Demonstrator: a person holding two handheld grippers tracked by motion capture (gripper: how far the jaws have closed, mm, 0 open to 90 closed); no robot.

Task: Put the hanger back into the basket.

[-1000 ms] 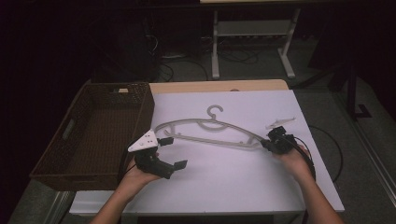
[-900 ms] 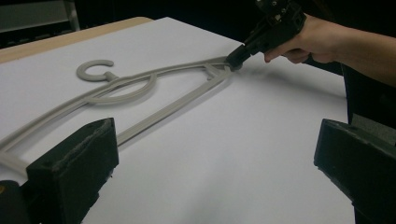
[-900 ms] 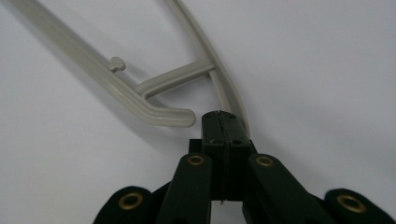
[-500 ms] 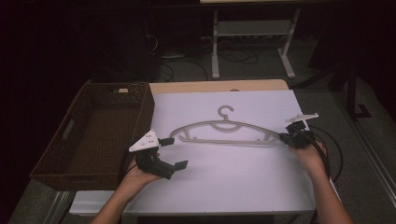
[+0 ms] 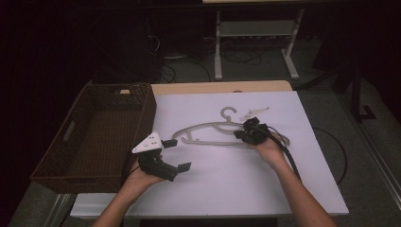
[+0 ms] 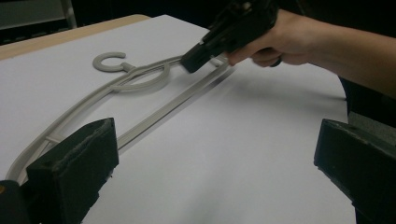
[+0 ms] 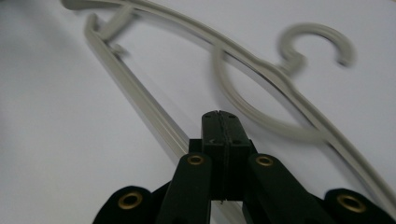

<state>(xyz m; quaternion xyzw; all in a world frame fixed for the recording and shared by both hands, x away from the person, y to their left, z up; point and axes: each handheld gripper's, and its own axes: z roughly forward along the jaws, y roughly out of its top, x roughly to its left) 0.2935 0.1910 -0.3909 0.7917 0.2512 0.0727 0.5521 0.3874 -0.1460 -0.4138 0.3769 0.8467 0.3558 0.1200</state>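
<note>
A pale grey plastic hanger [image 5: 213,134] lies flat on the white sheet [image 5: 227,184] that covers the table, roughly mid-table, its hook [image 5: 228,112] pointing toward the far edge. Its right shoulder runs under the right gripper [image 5: 242,135] and the hand [image 5: 267,147] behind it, so that end of the hanger is hidden from above. In the right gripper view the two black jaws are pressed flat together with nothing between them, their tip just over the hanger's lower bar [image 7: 140,100]; whether the tip touches the bar I cannot tell, since the jaws cover the spot. That view is smeared, and the hook [image 7: 317,39] is soft-edged. From the left gripper view the same closed tip sits right at the upper arm of the hanger [image 6: 140,79] near the neck, the hand cut off by the frame's right side. The left gripper [image 5: 175,153] is held near the table's left front, well apart from the hanger's left end, jaws spread wide and empty; its grey three-cornered plate [image 5: 147,142] faces up. A small pale thing [image 5: 255,112] lies just right of the hook, too small to make out. A brown woven basket [image 5: 75,165] stands at the table's left edge. Beyond the table the room is dark, with a white stand [image 5: 255,47] dimly seen.
</note>
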